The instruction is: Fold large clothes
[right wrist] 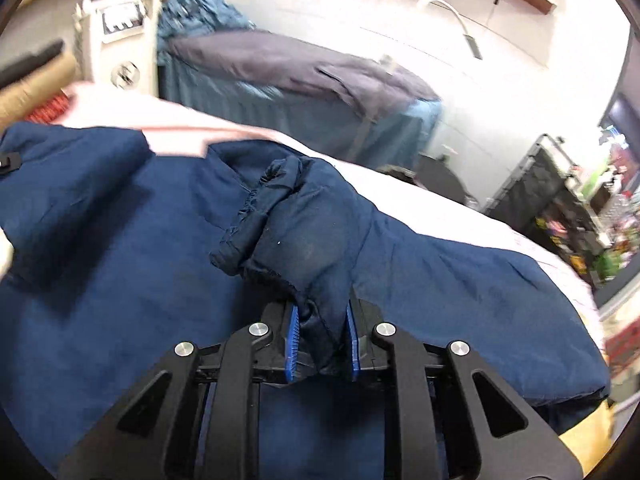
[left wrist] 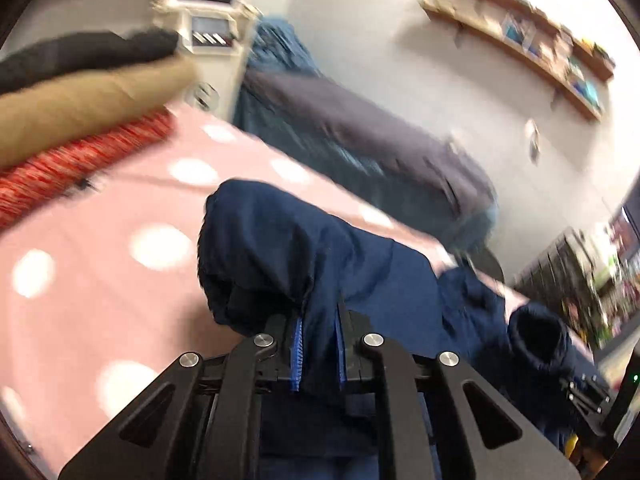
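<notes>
Left wrist view: navy jacket (left wrist: 320,264) has a bunched fold sitting between the blue pads (left wrist: 296,354) of the left gripper (left wrist: 318,354); jaws clamped tight on the fabric, which bulges up and over them at frame centre. The rest of the garment trails to lower right, where a dark cuff (left wrist: 536,334) shows. Pink polka-dot cover (left wrist: 100,240) lies under it, filling the left half. Stacked folded items, tan (left wrist: 88,104) over red knit (left wrist: 80,160), sit upper left. Frame is motion-blurred.

Right wrist view: the same jacket (right wrist: 120,240) spreads across the middle and left of frame. A gathered cuff end (right wrist: 288,216) runs down into the right gripper (right wrist: 322,344); jaws nearly closed, blue pads (right wrist: 293,344) pressing the fabric from both sides. A bed with grey bedding (right wrist: 280,60) stands upper centre, white wall behind.
</notes>
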`<state>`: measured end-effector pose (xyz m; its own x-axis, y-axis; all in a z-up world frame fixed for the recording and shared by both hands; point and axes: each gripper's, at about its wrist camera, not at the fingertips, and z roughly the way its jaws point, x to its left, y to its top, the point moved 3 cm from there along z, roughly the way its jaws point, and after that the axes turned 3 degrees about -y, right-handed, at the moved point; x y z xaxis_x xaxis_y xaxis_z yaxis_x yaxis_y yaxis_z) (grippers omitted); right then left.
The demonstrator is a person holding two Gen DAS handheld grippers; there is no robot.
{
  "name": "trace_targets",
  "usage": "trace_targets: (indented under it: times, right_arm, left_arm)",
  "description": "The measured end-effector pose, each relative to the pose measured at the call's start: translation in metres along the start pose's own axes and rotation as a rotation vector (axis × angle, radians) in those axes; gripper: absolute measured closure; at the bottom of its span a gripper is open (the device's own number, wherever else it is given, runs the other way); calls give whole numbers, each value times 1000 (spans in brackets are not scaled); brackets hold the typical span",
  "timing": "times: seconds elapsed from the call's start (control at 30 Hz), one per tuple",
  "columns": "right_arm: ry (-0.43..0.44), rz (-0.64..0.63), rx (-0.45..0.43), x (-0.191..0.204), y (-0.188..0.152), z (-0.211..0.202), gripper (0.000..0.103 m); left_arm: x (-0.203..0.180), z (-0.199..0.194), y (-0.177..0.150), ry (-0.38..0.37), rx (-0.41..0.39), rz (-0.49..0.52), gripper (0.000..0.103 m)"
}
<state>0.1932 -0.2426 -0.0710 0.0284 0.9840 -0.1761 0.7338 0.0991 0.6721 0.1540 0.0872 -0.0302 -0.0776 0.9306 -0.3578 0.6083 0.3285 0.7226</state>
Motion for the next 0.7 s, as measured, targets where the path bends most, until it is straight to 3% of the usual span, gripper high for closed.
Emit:
trace_targets:
  times: [0.2, 0.3, 0.43, 0.5, 0.57, 0.63, 0.7]
  right_arm:
    - [208, 47, -11, 81, 36, -5, 84]
    - [260, 25, -8, 126, 41, -6, 84]
    - [275, -57, 87, 186, 21, 20, 82]
    - [295, -77, 159, 206, -5, 37, 75]
    - [297, -83, 204, 215, -28, 49, 51]
    - [287, -72, 232, 215, -48, 50, 34]
    - [299, -27, 178, 208, -62, 32, 33]
  left_arm:
    - [64, -61, 36, 167, -132, 9, 91]
    - [94, -79, 39, 192, -149, -49, 91]
    - [122, -89, 35, 229, -150, -100, 91]
    - [136, -88, 35, 232, -140, -126, 91]
    - [143, -87, 30, 232, -133, -136, 91]
    - [150, -85, 23, 238, -125, -140, 91]
    - [160, -83, 15, 238, -109, -156, 91]
